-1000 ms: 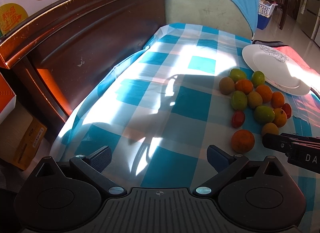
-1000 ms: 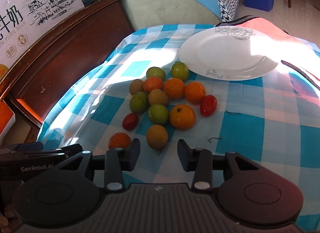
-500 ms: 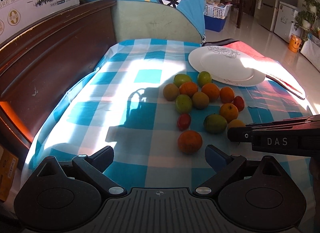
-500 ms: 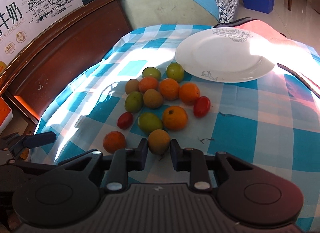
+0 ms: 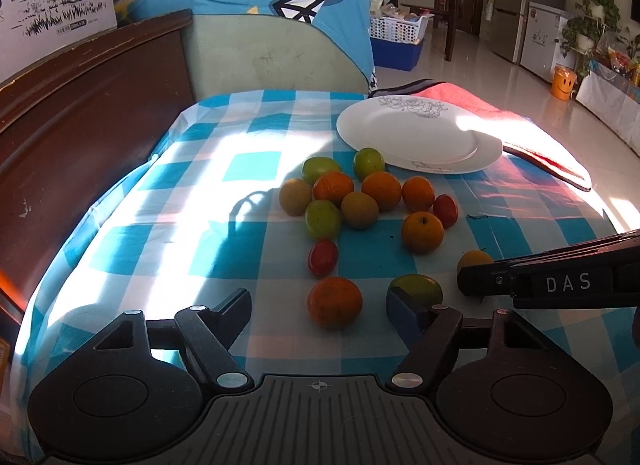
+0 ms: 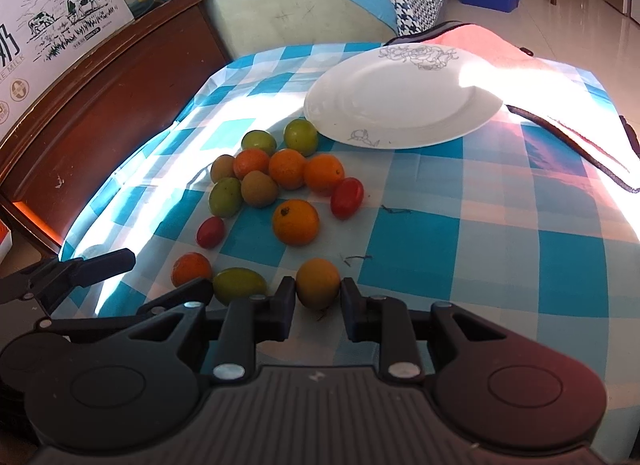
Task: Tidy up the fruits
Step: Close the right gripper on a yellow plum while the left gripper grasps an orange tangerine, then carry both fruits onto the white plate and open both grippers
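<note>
Fruits (image 6: 280, 185) are scattered in a loose pile on the checkered counter (image 6: 460, 241), just in front of the white plate (image 6: 400, 105), which has nothing on it yet. Nearest the pile's front edge, three pieces are set apart: an orange one (image 5: 334, 302), a green one (image 5: 416, 287) and a yellowish one (image 6: 318, 283).

The right tongs (image 6: 318, 297) are clamped on the yellowish fruit, pads pressed to both its sides, so that one is already taken care of. The plate lies straight ahead and a bit right of it, beyond the pile.

The left tongs (image 5: 320, 309) are closing, with the orange fruit sitting between the pads but not yet touched; the green one is tucked right against the right-hand finger (image 5: 404, 305). Probably the orange is grabbed next, and the green could get nudged.
</note>
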Demonstrator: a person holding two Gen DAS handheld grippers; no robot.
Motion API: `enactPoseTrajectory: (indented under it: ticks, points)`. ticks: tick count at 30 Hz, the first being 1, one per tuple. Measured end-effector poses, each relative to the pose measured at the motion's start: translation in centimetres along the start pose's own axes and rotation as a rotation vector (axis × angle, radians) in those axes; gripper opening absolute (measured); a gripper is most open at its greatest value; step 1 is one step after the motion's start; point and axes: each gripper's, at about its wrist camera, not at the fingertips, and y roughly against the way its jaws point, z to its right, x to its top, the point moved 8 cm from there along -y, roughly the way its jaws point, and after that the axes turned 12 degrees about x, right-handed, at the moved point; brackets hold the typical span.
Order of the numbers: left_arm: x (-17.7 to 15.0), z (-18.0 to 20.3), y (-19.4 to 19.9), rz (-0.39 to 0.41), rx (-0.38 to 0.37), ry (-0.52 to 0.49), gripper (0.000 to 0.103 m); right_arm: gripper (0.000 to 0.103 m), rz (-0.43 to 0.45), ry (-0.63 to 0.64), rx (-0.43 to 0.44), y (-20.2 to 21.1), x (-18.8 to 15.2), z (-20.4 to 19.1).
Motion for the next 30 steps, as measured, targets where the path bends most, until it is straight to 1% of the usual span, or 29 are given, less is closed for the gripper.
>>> enactPoseTrajectory:
  ticks: [2,3,4,5,8,10,11,17,23,25,30]
  points:
    - [-0.1,0.1,-0.3,-0.007,-0.012,0.011,0.069,0.025,0.001,-0.007,0.003,0.0,0.0,0.1]
    - [-0.1,0.2,-0.5,-0.007,-0.016,0.009,0.064,0.025,0.001,-0.011,0.005,0.0,0.0,0.1]
    - [-0.2,0.4,-0.6,-0.005,-0.019,0.004,0.062,0.025,0.002,-0.013,0.006,0.0,0.0,0.1]
    - [-0.2,0.6,-0.8,-0.003,-0.024,-0.002,0.058,0.025,0.002,-0.014,0.006,0.0,0.0,0.1]
    - [-0.2,0.9,-1.1,-0.010,-0.030,-0.007,0.040,0.025,0.004,-0.011,0.005,-0.1,0.0,0.1]
    - [-0.3,0.8,-1.2,-0.016,-0.033,0.007,0.035,0.025,0.003,-0.007,0.005,-0.1,0.0,0.1]
    - [-0.3,0.7,-1.2,-0.018,-0.036,0.015,0.030,0.025,0.002,-0.006,0.005,-0.1,0.0,0.1]
    - [0.0,0.8,-0.9,-0.008,-0.043,0.019,0.029,0.025,-0.001,0.008,-0.001,-0.2,0.0,0.0]
    - [1.2,0.2,0.2,0.026,-0.061,0.069,0.028,0.025,-0.001,-0.011,0.014,-0.2,0.1,0.0]
    - [1.6,0.2,0.6,0.035,-0.079,0.079,0.028,0.025,-0.003,-0.010,0.020,-0.1,0.2,-0.1]
    - [2.8,0.8,1.2,0.047,-0.087,0.048,0.028,0.025,-0.005,-0.002,0.050,0.5,1.2,-0.5]
